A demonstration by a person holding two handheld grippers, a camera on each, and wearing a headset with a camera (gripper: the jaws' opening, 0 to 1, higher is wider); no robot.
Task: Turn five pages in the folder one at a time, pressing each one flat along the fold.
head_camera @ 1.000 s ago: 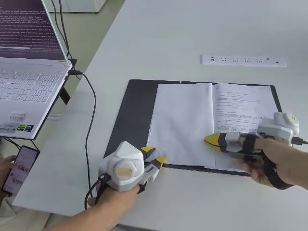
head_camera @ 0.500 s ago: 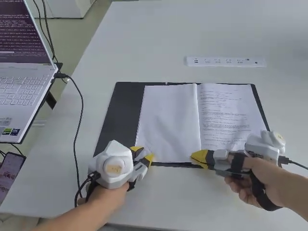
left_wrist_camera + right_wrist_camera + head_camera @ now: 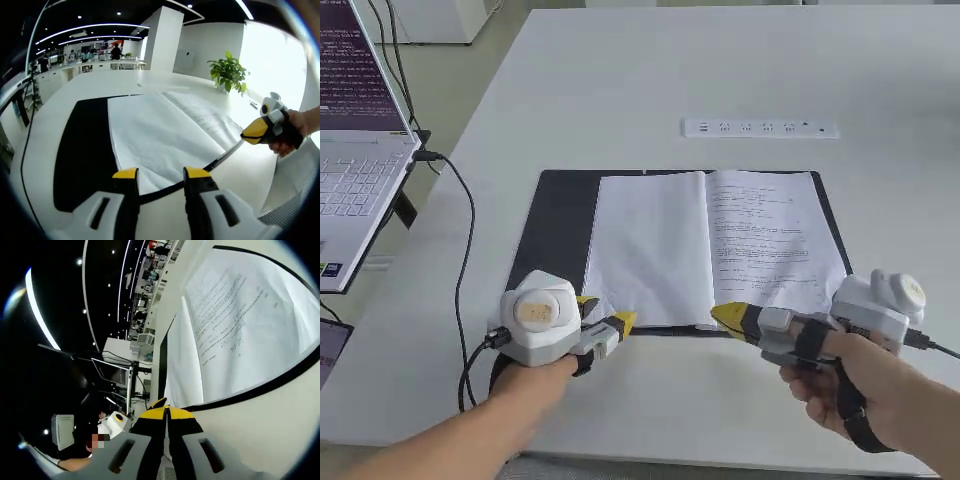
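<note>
white left tool (image 3: pixel 607 313) and right tool (image 3: pixel 725 315), yellow tips.

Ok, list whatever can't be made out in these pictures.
- Printed page: the text is too small to read in the head view and blurred in both gripper views.
- Laptop: cut off by the head view's left edge.
- Folder: the sheets underneath are covered by the top ones, so the number of pages turned cannot be told.

Right gripper (image 3: pixel 722 316): drawing back toward the person along the fold (image 3: pixel 707 250), jaws pressed together.
Its tip: leaving the printed page (image 3: pixel 770 235), seemingly arriving at the near edge of the folder (image 3: pixel 552 235).
</note>
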